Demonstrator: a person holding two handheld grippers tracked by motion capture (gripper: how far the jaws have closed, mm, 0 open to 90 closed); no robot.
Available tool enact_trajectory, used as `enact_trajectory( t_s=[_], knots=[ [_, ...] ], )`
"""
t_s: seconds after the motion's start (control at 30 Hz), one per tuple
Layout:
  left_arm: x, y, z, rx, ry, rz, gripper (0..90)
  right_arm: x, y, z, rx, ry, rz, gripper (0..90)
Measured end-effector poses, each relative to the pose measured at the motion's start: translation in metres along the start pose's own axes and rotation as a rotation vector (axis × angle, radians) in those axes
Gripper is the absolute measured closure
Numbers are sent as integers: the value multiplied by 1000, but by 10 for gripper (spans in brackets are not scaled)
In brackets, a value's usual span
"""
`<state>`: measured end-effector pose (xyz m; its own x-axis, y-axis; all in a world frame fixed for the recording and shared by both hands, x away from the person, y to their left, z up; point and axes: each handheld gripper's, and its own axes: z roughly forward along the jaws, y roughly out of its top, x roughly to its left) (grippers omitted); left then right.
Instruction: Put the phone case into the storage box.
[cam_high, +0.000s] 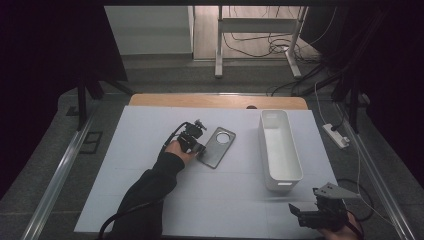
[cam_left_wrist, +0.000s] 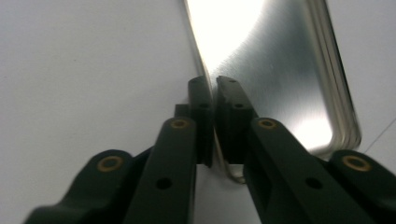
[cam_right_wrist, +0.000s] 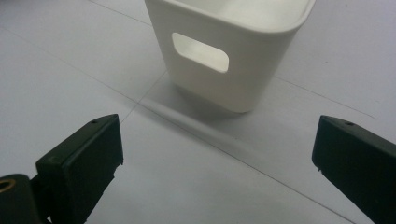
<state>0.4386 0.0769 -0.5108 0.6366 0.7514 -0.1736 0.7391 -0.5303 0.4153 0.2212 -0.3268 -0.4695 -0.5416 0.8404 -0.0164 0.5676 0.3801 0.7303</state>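
A grey metal plate (cam_high: 218, 147) with a round hole near its far end lies on the white table cover, left of the bin. My left gripper (cam_high: 198, 148) is at the plate's near left corner, shut on its edge. In the left gripper view the two jaws pinch the thin rim of the brushed, shiny plate (cam_left_wrist: 275, 70), and my left gripper (cam_left_wrist: 215, 91) has almost no gap. My right gripper (cam_high: 301, 212) rests near the table's front right edge, open and holding nothing. In the right gripper view, my right gripper (cam_right_wrist: 217, 149) has its jaws wide apart in front of the bin.
A long white plastic bin (cam_high: 291, 175) stands right of centre, empty, its short end with a handle slot (cam_right_wrist: 201, 52) facing my right gripper. The white cover (cam_high: 150, 150) lies over a wooden table. Table legs and cables lie beyond the far edge.
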Motion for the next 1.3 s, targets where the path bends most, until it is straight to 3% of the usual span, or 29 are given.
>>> enact_trajectory(
  t_s=[0.3,0.4,0.6,0.8,1.03,1.3],
  knots=[
    [-1,-1,0,-5,7,4,892,0,0,0,-1,0,1,22],
    [0,-3,0,-12,-27,0,892,0,0,0,-1,0,2,22],
    [-5,-10,-10,-65,-52,44,892,0,0,0,-3,1,1,23],
    [-12,-19,-24,-123,-45,92,892,0,0,0,-6,1,1,23],
    [-16,-30,-37,-180,-58,104,892,0,0,0,-6,1,1,23],
    [-17,-47,-52,-234,-43,115,892,0,0,0,-6,0,1,23]
  ],
)
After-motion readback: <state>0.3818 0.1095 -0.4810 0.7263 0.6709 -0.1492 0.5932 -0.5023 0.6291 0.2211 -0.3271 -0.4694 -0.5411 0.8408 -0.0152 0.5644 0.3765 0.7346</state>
